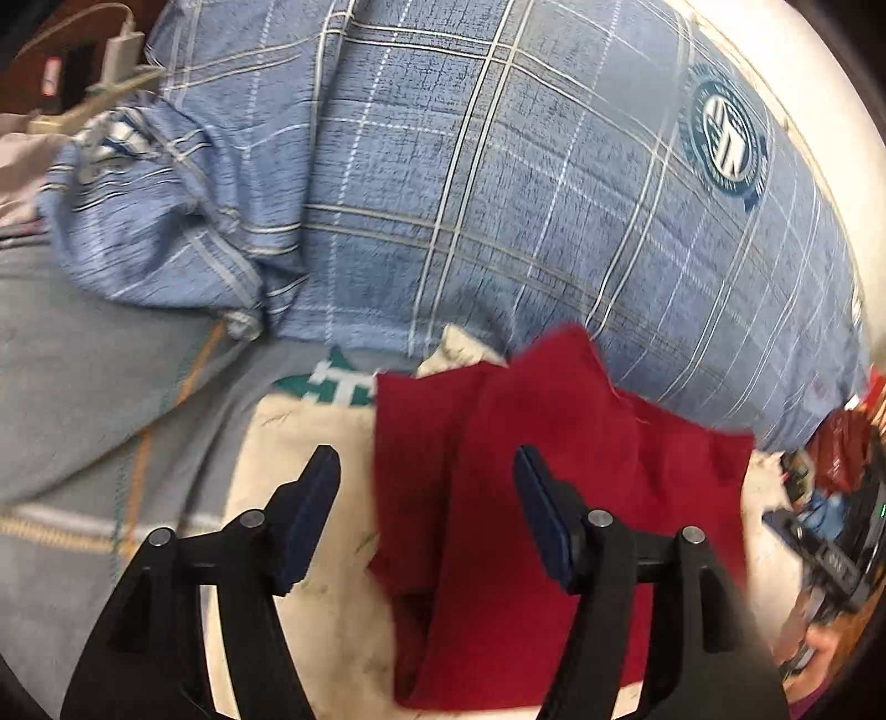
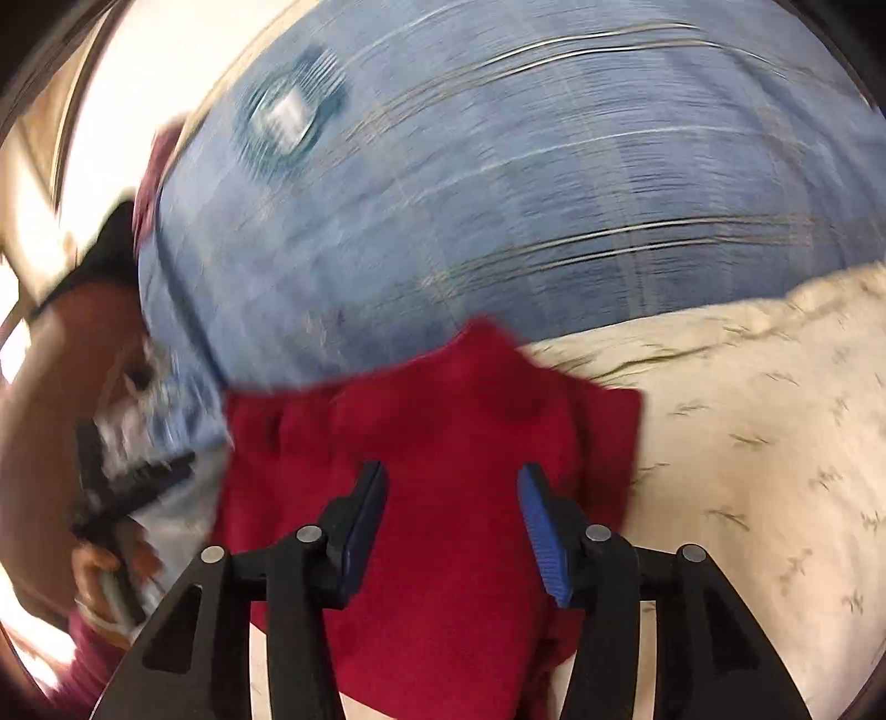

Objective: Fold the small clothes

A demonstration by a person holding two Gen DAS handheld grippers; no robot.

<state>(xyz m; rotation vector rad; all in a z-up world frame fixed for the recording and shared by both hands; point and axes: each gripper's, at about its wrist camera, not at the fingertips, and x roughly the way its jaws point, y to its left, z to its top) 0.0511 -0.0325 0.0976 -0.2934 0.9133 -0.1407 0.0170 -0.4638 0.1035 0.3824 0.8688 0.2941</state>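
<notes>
A small dark red garment (image 1: pixel 498 471) lies partly folded on a cream sheet (image 1: pixel 310 443), with one layer lapped over another. My left gripper (image 1: pixel 426 465) is open above its left edge and holds nothing. In the right wrist view the red garment (image 2: pixel 432 421) fills the lower middle. My right gripper (image 2: pixel 451 479) is open over it, jaws apart, with nothing between them. This view is blurred by motion.
A large blue plaid quilt (image 1: pixel 498 194) with a round teal badge (image 1: pixel 725 141) lies just behind the garment and shows blurred in the right wrist view (image 2: pixel 498 194). The cream sheet (image 2: pixel 747 443) spreads to the right. Cables and a charger (image 1: pixel 119 50) sit far left.
</notes>
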